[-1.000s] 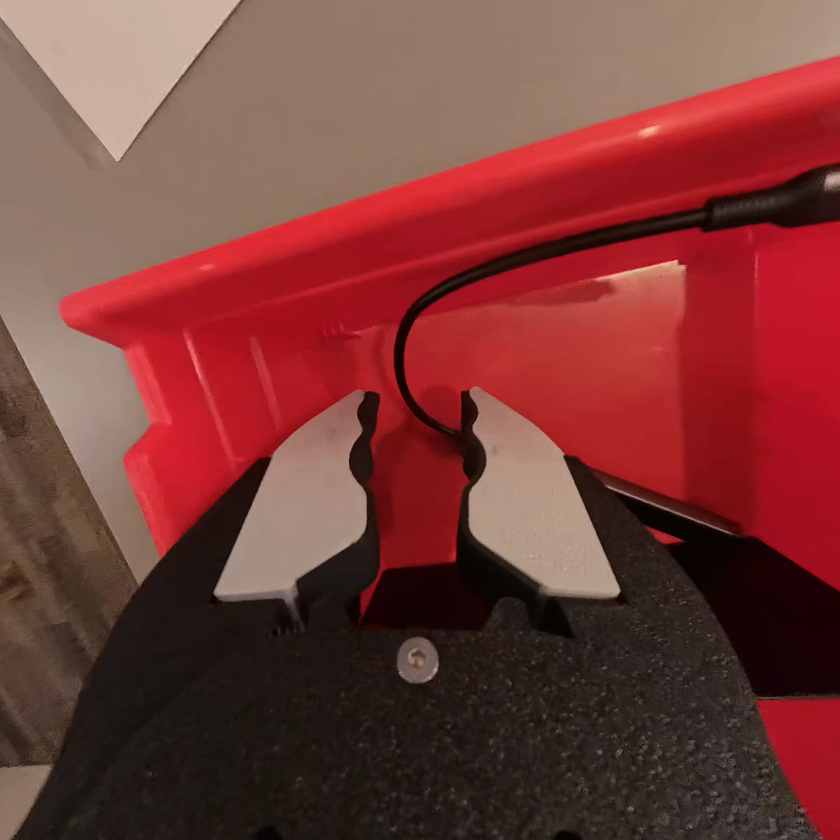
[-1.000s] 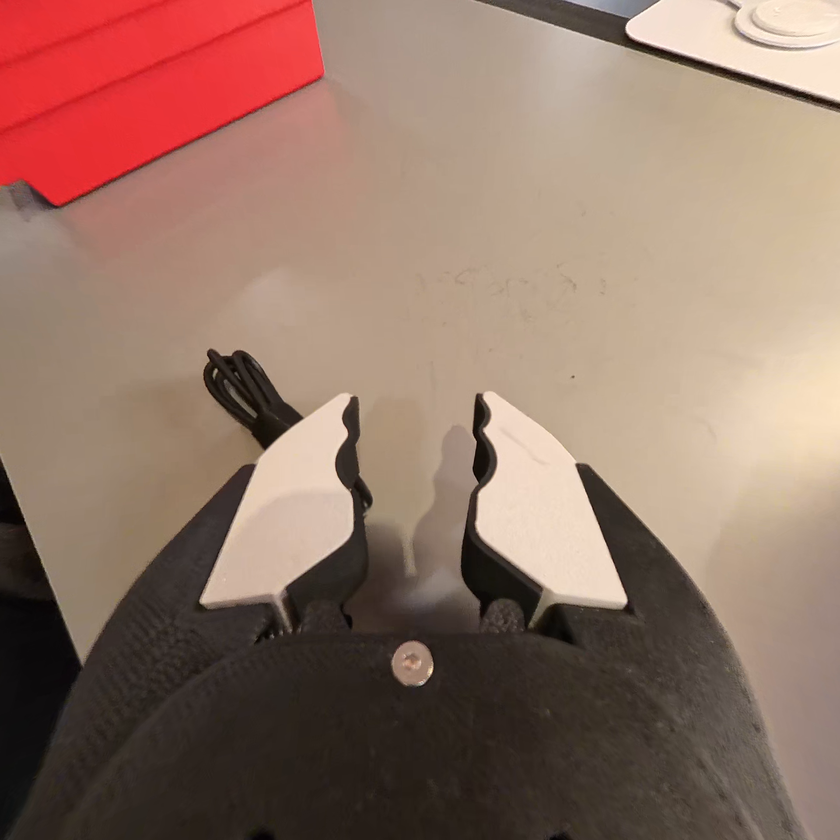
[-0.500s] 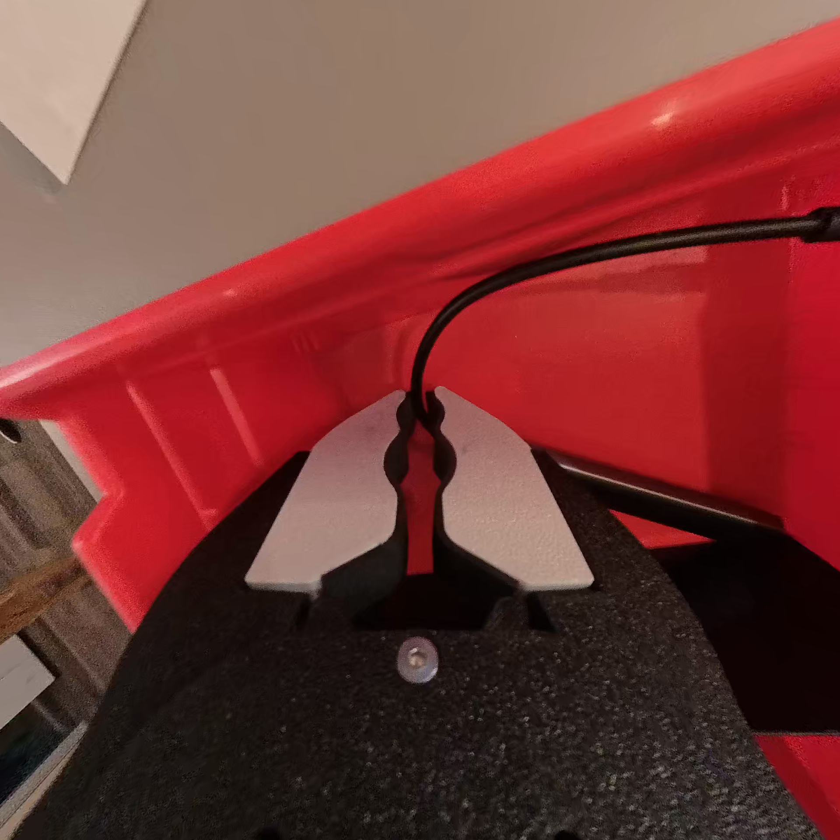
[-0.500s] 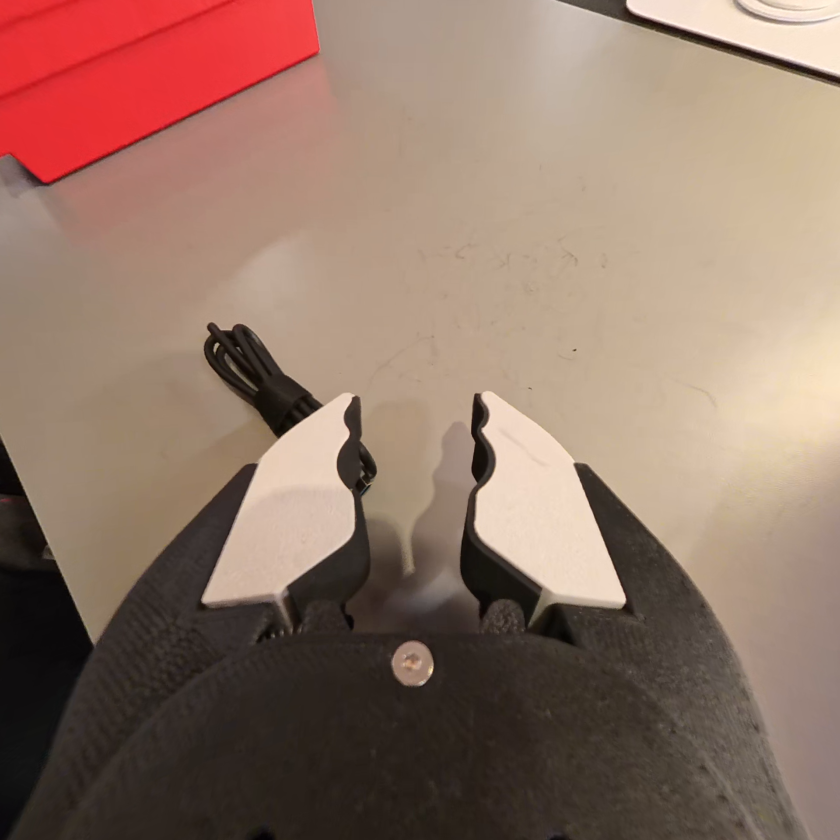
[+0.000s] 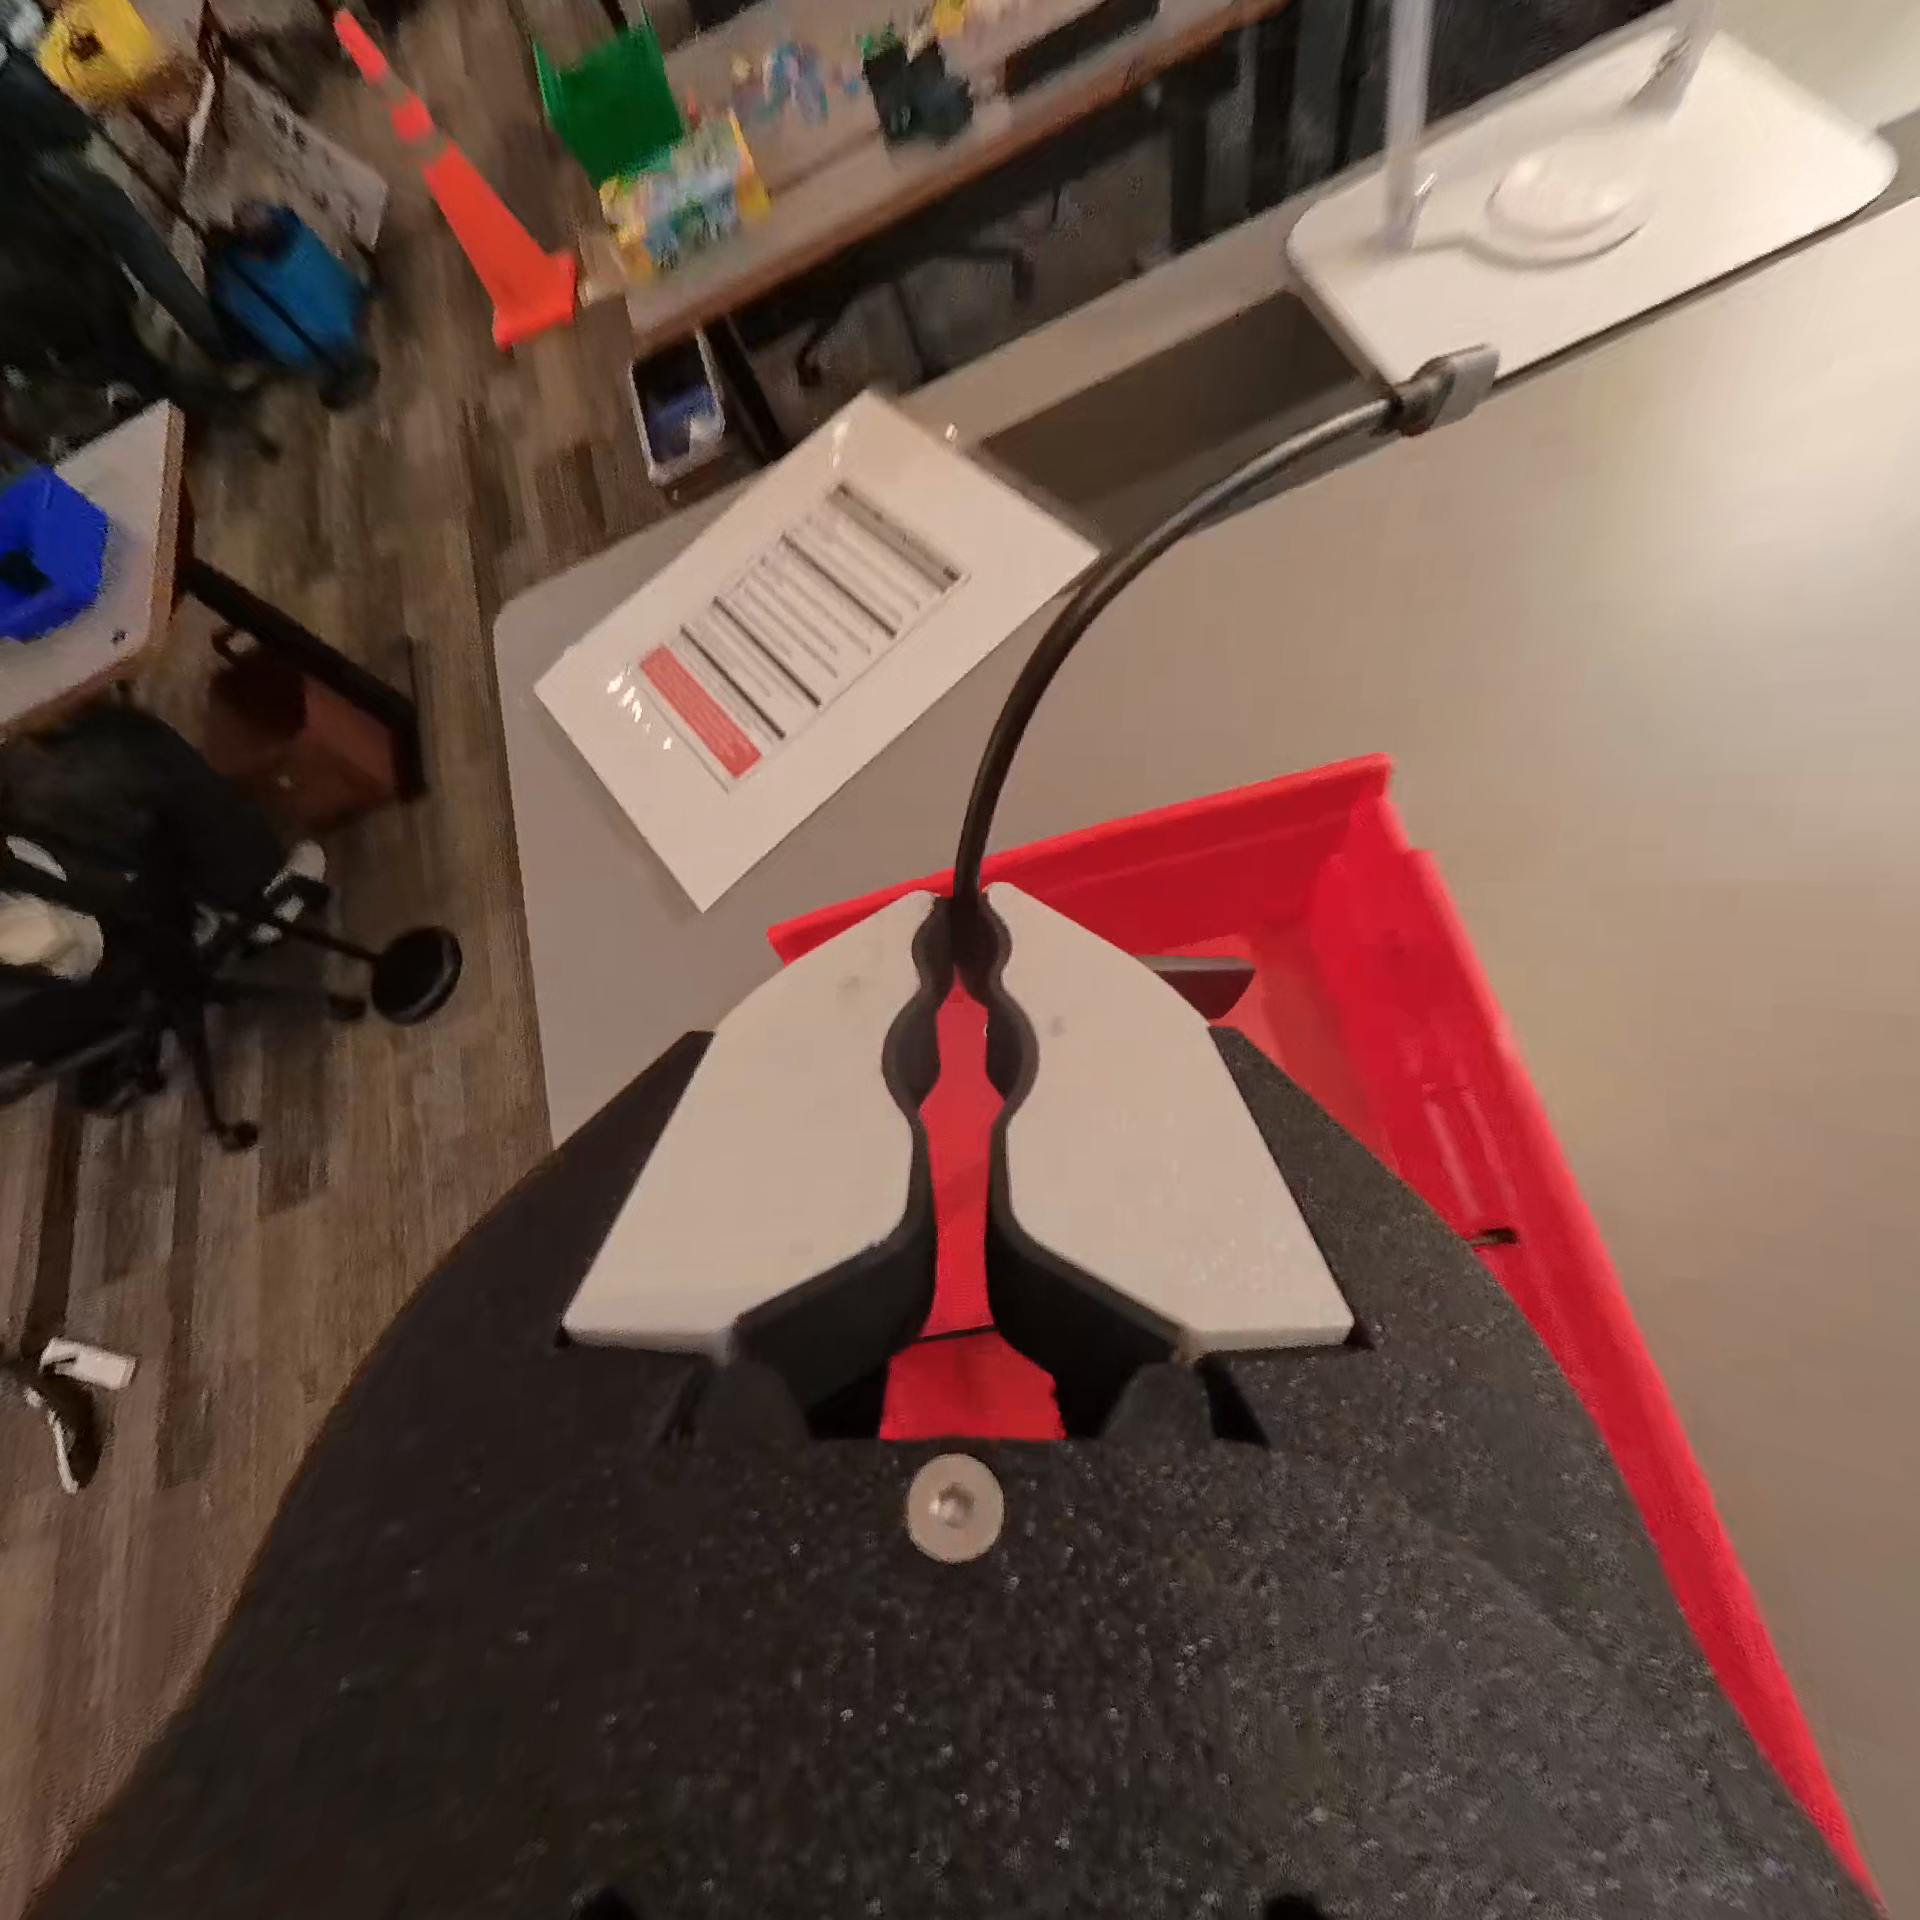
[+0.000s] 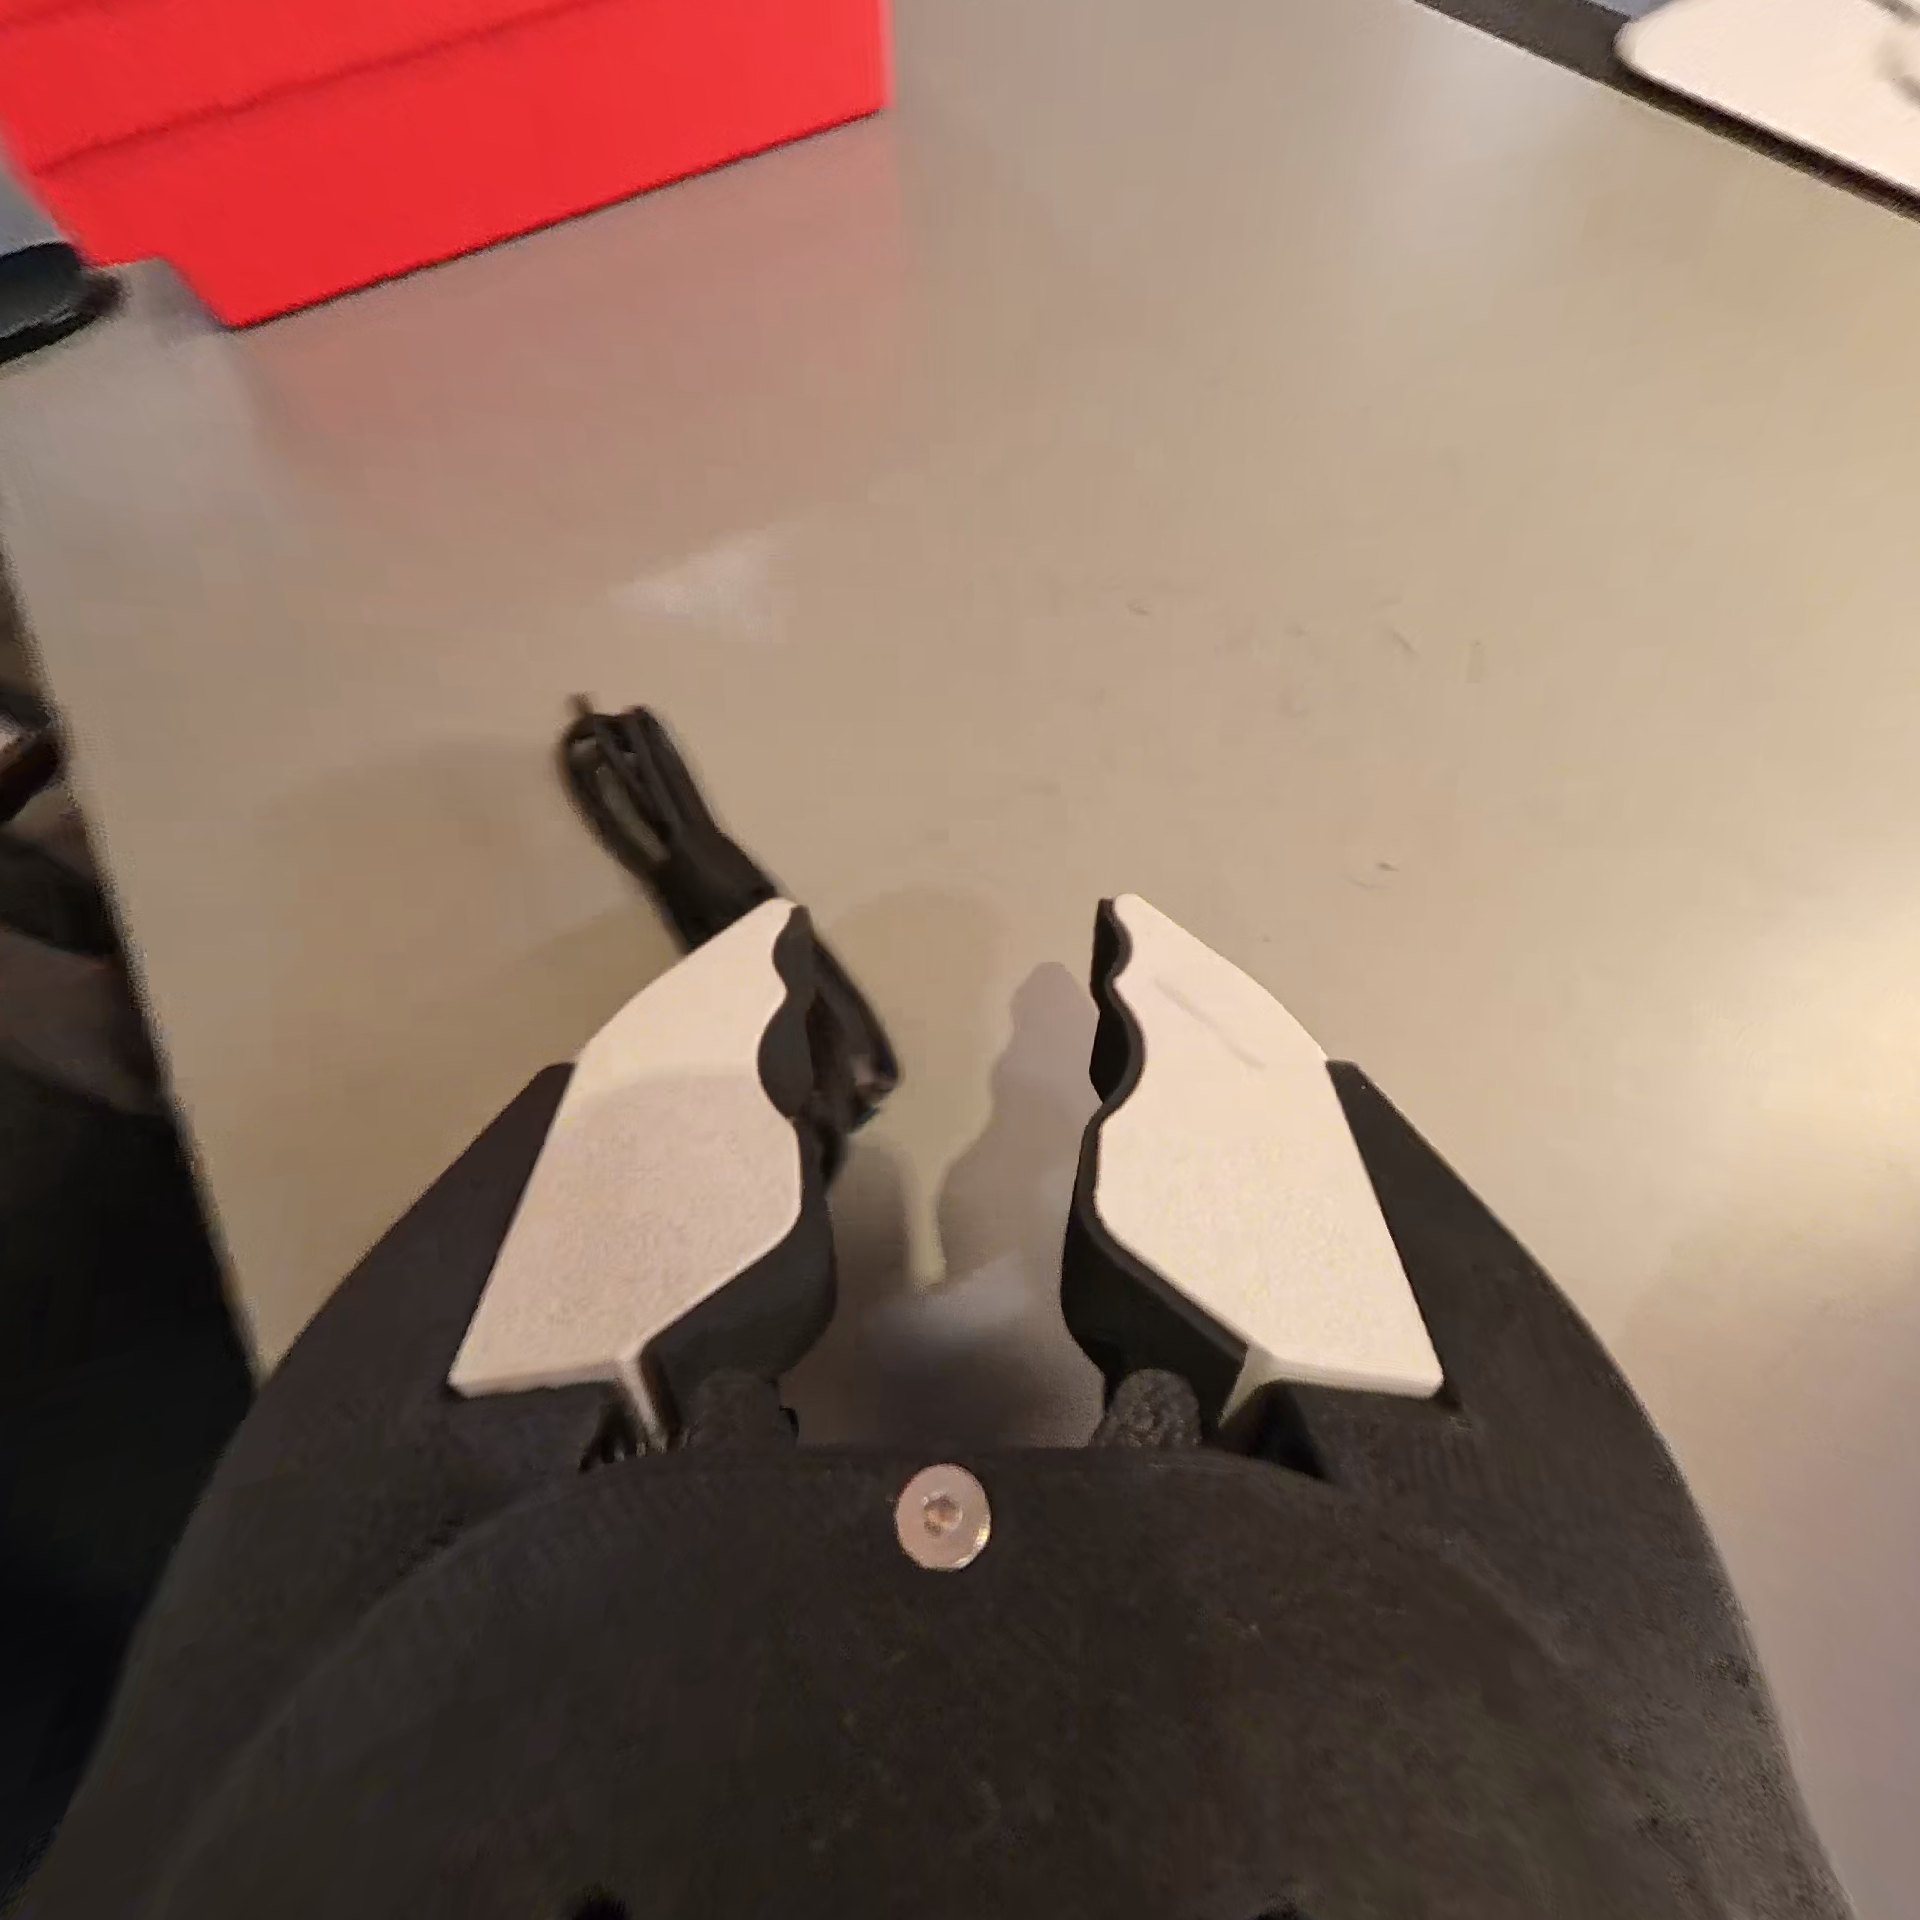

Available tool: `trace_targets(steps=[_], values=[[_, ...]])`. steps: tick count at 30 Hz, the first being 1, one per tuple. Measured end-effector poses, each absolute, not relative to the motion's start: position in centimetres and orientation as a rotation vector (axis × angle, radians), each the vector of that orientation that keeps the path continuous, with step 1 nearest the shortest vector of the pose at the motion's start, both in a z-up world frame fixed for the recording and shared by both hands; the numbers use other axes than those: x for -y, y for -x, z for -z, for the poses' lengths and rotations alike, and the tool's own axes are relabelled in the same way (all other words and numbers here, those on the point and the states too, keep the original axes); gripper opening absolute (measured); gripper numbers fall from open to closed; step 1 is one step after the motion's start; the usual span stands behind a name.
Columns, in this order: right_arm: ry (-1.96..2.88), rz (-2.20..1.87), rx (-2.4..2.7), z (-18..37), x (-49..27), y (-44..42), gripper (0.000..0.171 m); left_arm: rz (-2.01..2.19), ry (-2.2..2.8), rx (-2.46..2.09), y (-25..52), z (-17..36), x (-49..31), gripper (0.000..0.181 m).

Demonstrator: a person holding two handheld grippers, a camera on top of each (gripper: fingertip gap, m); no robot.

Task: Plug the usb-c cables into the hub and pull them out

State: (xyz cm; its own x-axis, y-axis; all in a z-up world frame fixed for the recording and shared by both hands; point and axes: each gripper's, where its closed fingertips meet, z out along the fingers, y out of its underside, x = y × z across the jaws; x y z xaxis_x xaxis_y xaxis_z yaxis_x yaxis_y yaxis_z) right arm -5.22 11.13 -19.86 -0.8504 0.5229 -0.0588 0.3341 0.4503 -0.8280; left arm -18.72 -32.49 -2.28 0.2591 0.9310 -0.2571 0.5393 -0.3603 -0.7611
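Left gripper (image 5: 964, 914): fingertips pinched on a thin black cable (image 5: 1023, 707), held above the red bin (image 5: 1455, 1039); the cable arcs up and away to a grey connector end (image 5: 1439, 390) in the air over the grey table (image 5: 1558, 644), a white printed sheet (image 5: 810, 644) near the table's far-left edge. Right gripper (image 6: 951, 925): fingers parted, holding nothing, low over the table with bare surface ahead; a bundled black cable (image 6: 665, 831) lies partly under its left finger, near the table's left edge, the bin's red wall at far left.
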Motion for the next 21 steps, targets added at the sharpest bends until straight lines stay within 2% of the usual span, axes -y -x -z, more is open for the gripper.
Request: trace_targets(steps=[1, 4, 8, 13, 18, 21], values=[[0.661, -1.406, 2.545, 19.6, -10.5, 4.0, 0.053, -0.949, 1.987, 1.286, 18.2, 1.2, 31.4, 0.003], [0.452, -1.416, 2.643, 19.7, -9.6, 1.4, 0.054, -0.849, 1.948, 1.153, 16.8, -0.9, 27.3, 0.003], [0.332, -1.183, 2.675, 21.7, -9.0, 1.7, 0.059, -0.632, 1.91, 0.98, 15.2, -0.8, 21.0, 0.003], [0.366, -1.025, 2.641, 23.2, -8.5, 4.2, 0.04, -0.371, 1.871, 0.874, 13.4, 1.6, 14.4, 0.003], [0.404, -0.969, 2.485, 22.6, -10.2, 8.4, 0.04, -0.181, 1.847, 0.862, 11.6, 5.1, 9.5, 0.003], [0.384, -1.0, 2.432, 21.5, -10.9, 9.1, 0.049, -0.097, 1.839, 0.888, 10.4, 7.4, 7.2, 0.003]])
